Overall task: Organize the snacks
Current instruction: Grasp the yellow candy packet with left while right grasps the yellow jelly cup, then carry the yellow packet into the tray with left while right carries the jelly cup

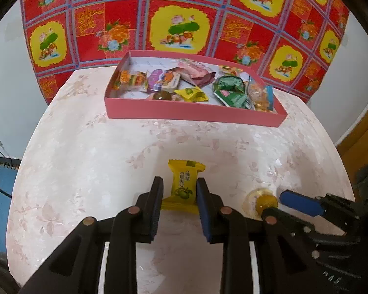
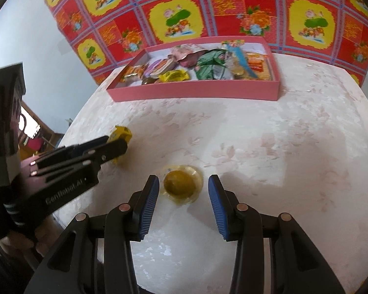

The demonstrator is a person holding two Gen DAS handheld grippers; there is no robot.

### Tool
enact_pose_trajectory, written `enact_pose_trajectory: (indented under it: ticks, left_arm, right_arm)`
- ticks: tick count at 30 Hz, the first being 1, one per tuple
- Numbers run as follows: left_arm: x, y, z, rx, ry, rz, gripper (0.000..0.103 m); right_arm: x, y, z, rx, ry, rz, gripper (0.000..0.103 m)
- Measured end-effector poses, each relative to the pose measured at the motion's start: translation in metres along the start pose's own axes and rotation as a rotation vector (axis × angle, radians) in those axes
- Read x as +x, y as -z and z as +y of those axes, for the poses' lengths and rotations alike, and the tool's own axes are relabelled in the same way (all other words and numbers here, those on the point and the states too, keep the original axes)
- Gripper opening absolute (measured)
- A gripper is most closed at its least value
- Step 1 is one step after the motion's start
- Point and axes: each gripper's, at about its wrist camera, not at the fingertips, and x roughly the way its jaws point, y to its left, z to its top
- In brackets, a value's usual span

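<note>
A red, yellow and blue floral cloth [image 1: 184, 17] hung behind the pale blossom-patterned desk [image 1: 85, 159], where a pink box [image 1: 193, 111] of mixed snacks sat at the far edge. Your left gripper [image 1: 179, 191] reached low over the desk's near side, its fingers [image 1: 157, 196] pressed against both sides of a yellow wrapped candy [image 1: 184, 183] that lay flat on the desk. Only the left wrist view showed the green fruit and print on that wrapper; the right wrist view caught just a yellow edge of it [image 2: 121, 133] past the left gripper's black fingertips. Your right gripper [image 2: 181, 191] came in just beside it, level with the desk, its blue-padded fingers [image 2: 148, 201] spread wide on either side of a clear jelly cup [image 2: 181, 182] with amber filling, neither pad touching it. The right wrist view showed the whole cup standing on the desk, while the left wrist view gave it partly hidden [image 1: 260, 199] behind a black finger. The two snacks lay near each other, well apart from the box. Inside the box, green packets [image 2: 208, 65] and a yellow candy [image 2: 174, 76] showed in both views.
</note>
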Motion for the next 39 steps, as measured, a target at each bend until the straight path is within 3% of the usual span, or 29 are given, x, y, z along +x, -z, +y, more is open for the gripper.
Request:
enact_pose_trajectory:
  ticks: [20,29,39]
  left_arm:
    - [-0.002,0.000,0.005,-0.012,0.005,-0.009,0.028]
    - [-0.001,-0.003,0.005,-0.014,-0.011,-0.005,0.028]
    - [-0.007,-0.009,0.002,-0.007,-0.031,-0.021,0.028]
  right_arm:
    - [0.013,0.000,0.012,-0.075,0.048,-0.003,0.042]
    - [0.014,0.001,0.011,-0.102,0.030,-0.031,0.041]
    - [0.012,-0.005,0.002,-0.050,-0.026,-0.034,0.037]
